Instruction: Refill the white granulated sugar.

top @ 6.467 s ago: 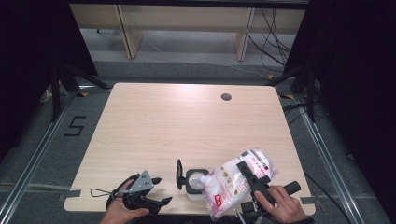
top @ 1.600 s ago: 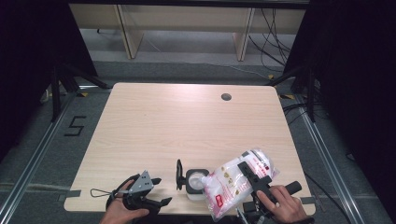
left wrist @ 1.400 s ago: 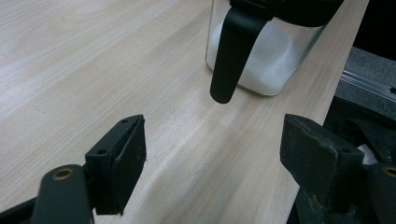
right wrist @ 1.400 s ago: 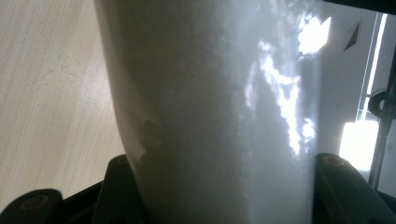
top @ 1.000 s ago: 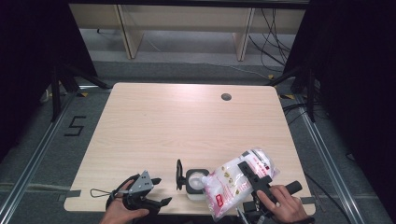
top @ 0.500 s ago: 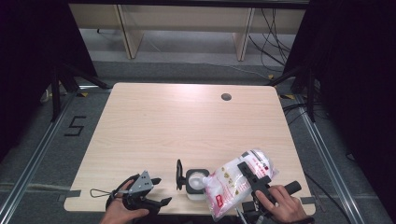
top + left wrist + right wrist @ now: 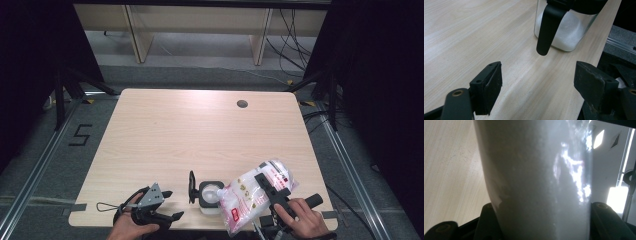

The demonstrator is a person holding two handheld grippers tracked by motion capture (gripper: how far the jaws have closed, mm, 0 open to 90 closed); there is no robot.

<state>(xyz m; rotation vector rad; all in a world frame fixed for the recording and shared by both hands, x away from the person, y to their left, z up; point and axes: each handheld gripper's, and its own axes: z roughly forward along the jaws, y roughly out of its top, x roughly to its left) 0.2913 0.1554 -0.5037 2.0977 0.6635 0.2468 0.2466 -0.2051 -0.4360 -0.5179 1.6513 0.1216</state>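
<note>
**Bag tipped over an open jar at the table's near edge**

A pale wood-grain table stands in a dark room, bare but for the work at its near edge. There a small clear glass jar stands upright, its black hinged lid flipped open to the left. A shallow layer of white granules, sugar or salt by the look, lies in the bottom.

The right gripper is clamped on a clear plastic bag of white granules, held tilted with its lower end at the jar's mouth. The left gripper rests on the table just beside the jar, its jaws spread wide and holding nothing.

The risks, as I judge them: nothing steadies the jar, so a nudge from the bag could tip or shift it off the edge. The mouth is narrow, and a steeper tilt could spill granules onto the table.
</note>
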